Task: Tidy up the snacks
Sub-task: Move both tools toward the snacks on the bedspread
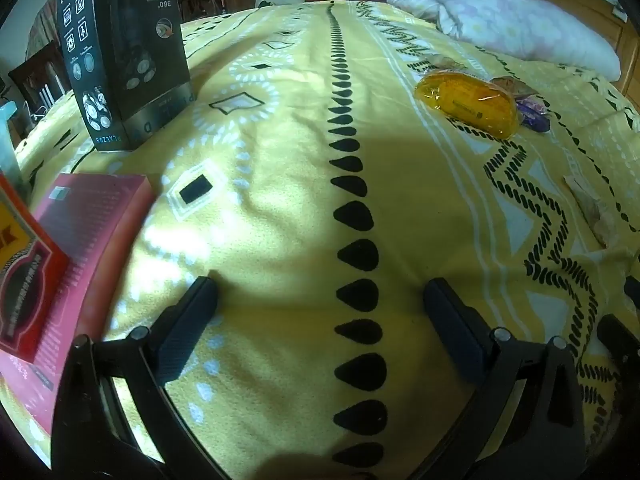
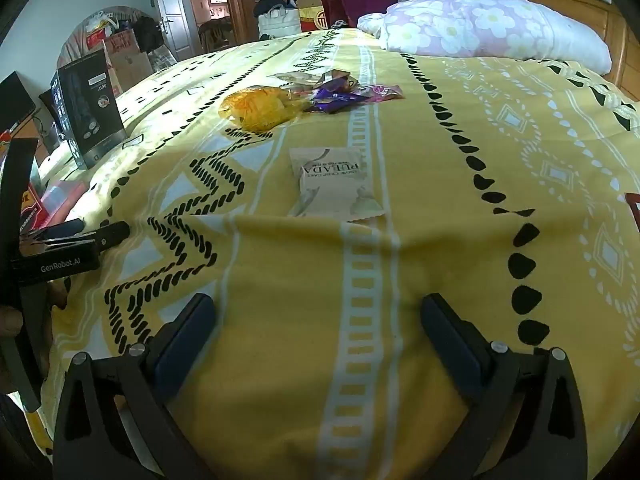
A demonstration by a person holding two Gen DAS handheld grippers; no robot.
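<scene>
A yellow snack bag [image 1: 468, 106] lies on the yellow bedspread [image 1: 280, 184], with purple wrappers [image 1: 532, 114] just right of it. In the right wrist view the yellow bag [image 2: 258, 110], the purple and pink wrappers [image 2: 344, 94] and a beige PULADA packet [image 2: 334, 182] lie ahead. The beige packet shows at the right edge of the left wrist view [image 1: 592, 208]. My left gripper [image 1: 320, 292] is open and empty over the bedspread. My right gripper [image 2: 318, 308] is open and empty, short of the beige packet. The left gripper also shows at the right view's left edge [image 2: 96, 236].
A black product box [image 1: 120, 56] stands at the far left, also in the right wrist view [image 2: 86, 110]. A pink box [image 1: 80, 248] and a red and yellow box [image 1: 24, 272] lie at the near left. A floral quilt [image 2: 488, 28] lies at the back right.
</scene>
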